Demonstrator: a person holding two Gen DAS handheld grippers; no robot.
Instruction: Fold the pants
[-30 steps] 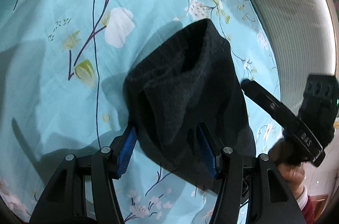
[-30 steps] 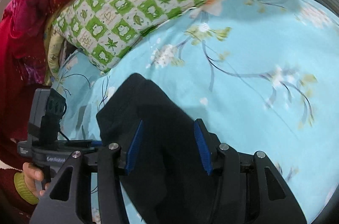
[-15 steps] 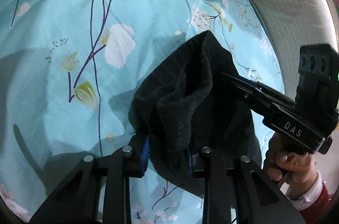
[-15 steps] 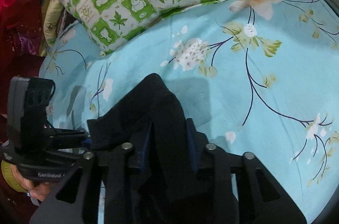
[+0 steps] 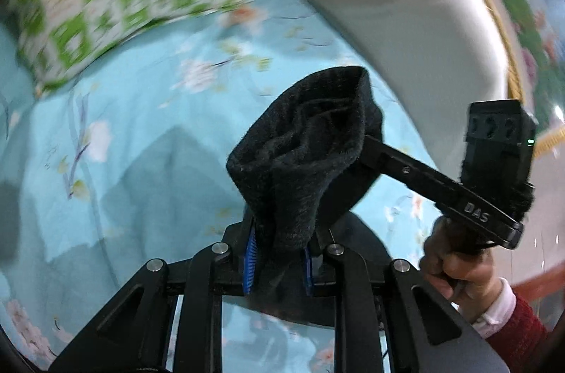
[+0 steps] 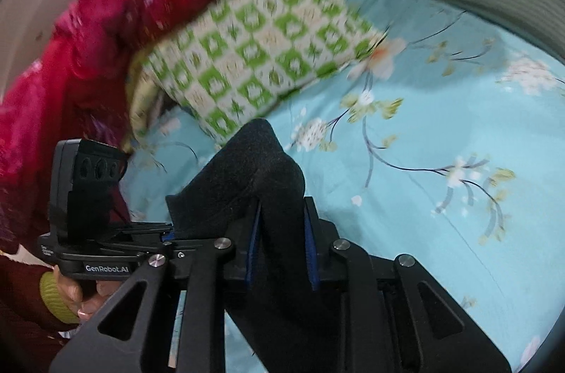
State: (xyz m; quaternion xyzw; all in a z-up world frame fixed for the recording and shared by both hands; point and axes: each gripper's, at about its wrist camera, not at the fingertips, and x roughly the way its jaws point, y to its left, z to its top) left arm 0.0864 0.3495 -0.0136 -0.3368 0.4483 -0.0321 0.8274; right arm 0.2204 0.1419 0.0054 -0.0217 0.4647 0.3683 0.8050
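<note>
The black fleecy pants point(image 5: 303, 147) hang bunched above the light blue flowered sheet point(image 5: 141, 125). In the left wrist view my left gripper point(image 5: 282, 242) has its blue pads pressed on a fold of the pants, jaws still closing. The right gripper point(image 5: 374, 147) reaches in from the right, its tips buried in the same cloth. In the right wrist view my right gripper point(image 6: 282, 231) pinches the pants point(image 6: 247, 175) between its pads, jaws also closing. The left gripper point(image 6: 155, 231) grips the cloth edge at the left. The lower pants are hidden behind the fingers.
A green-and-white checked pillow point(image 6: 261, 55) lies at the head of the sheet point(image 6: 441, 214). A red patterned blanket point(image 6: 70, 55) is piled to its left. A grey striped cushion point(image 5: 370, 2) borders the bed. A hand point(image 5: 455, 267) holds each gripper.
Both grippers went from open around the pants to pinched on them, then lifted. The pants rose off the sheet and now hang bunched between the two grippers.
</note>
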